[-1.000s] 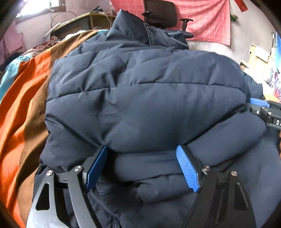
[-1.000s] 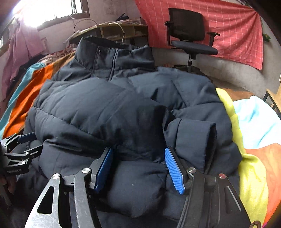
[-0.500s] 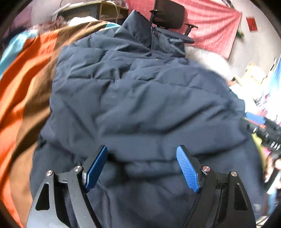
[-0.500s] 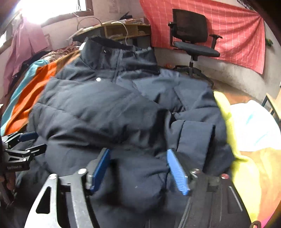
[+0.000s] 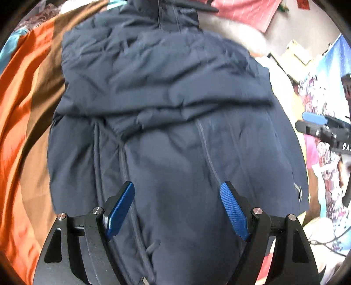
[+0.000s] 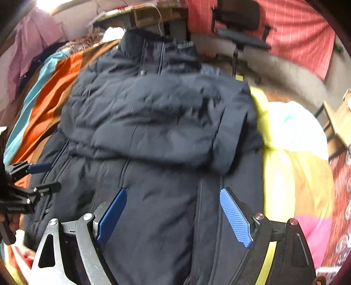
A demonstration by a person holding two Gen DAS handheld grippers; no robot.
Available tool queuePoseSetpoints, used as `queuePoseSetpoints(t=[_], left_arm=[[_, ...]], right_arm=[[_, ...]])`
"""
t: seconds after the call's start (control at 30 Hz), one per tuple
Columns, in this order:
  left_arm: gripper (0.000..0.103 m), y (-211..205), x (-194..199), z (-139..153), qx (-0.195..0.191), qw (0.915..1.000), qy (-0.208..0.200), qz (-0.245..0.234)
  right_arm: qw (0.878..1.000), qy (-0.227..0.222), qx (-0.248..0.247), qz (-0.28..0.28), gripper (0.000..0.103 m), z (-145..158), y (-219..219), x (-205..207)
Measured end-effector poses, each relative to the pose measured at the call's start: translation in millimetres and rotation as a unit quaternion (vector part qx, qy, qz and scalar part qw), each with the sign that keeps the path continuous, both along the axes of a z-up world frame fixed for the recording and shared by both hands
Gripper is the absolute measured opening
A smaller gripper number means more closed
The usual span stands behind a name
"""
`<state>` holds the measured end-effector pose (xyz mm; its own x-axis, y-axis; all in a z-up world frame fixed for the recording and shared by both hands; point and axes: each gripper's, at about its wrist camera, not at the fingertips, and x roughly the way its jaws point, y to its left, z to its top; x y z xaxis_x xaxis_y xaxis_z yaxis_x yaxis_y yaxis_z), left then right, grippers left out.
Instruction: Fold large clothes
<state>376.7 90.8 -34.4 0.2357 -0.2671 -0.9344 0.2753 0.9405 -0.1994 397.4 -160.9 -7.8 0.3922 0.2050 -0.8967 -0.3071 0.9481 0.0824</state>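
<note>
A large dark navy puffer jacket (image 5: pixel 166 114) lies on the bed, collar at the far end, with both sleeves folded across its chest. It also fills the right wrist view (image 6: pixel 162 122). My left gripper (image 5: pixel 176 208) is open and empty, raised above the jacket's lower left part. My right gripper (image 6: pixel 173 214) is open and empty, raised above the lower right part. Each gripper shows at the edge of the other's view: the right one (image 5: pixel 322 129) and the left one (image 6: pixel 30 179).
The jacket lies on a bedspread striped orange and brown (image 5: pixel 24 105) on the left, yellow and pale blue (image 6: pixel 291 140) on the right. A black office chair (image 6: pixel 239 28) stands before a red curtain beyond the bed. A cluttered desk (image 6: pixel 140 15) stands behind the collar.
Both grippers have let go of the jacket and lifted up and back. The jacket's lower half, hidden before, now shows below the folded sleeves.
</note>
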Motion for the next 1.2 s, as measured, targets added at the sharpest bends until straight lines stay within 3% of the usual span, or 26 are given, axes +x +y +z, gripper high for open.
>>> queuePoseSetpoints(t=[0.1,0.2,0.33,0.43,0.63,0.9,1.07,1.17,1.2], left_arm=[[0.076,9,5,6,0.01,0.9997,0.02,0.0],[0.076,22,20,20,0.011,0.9998,0.013,0.012],[0.076,44,47,44,0.009,0.999,-0.018,0.041],[0.076,47,80,70,0.037,0.9958,-0.064,0.054],[0.076,43,167,111,0.026,0.9876,-0.133,0.08],[0.076,33,290,114,-0.005,0.9685,-0.204,0.143],[0.076,34,355,108,-0.011,0.9593,-0.209,0.19],[0.074,37,372,100,-0.008,0.9563,-0.209,0.204],[0.064,38,374,98,-0.009,0.9554,-0.21,0.207]], right_arm=[[0.999,0.042,0.006,-0.006,0.086,1,2,0],[0.998,0.063,0.01,-0.011,0.086,4,0,2],[0.997,0.071,0.017,-0.018,0.086,10,-3,21],[0.997,0.069,0.034,-0.032,0.086,15,-7,49],[0.993,0.047,0.09,-0.066,0.087,27,-8,130],[0.983,-0.019,0.165,-0.078,0.087,21,4,271],[0.979,-0.037,0.179,-0.086,0.087,0,21,352],[0.975,-0.039,0.191,-0.109,0.085,-13,26,386],[0.973,-0.04,0.194,-0.118,0.08,-17,28,394]])
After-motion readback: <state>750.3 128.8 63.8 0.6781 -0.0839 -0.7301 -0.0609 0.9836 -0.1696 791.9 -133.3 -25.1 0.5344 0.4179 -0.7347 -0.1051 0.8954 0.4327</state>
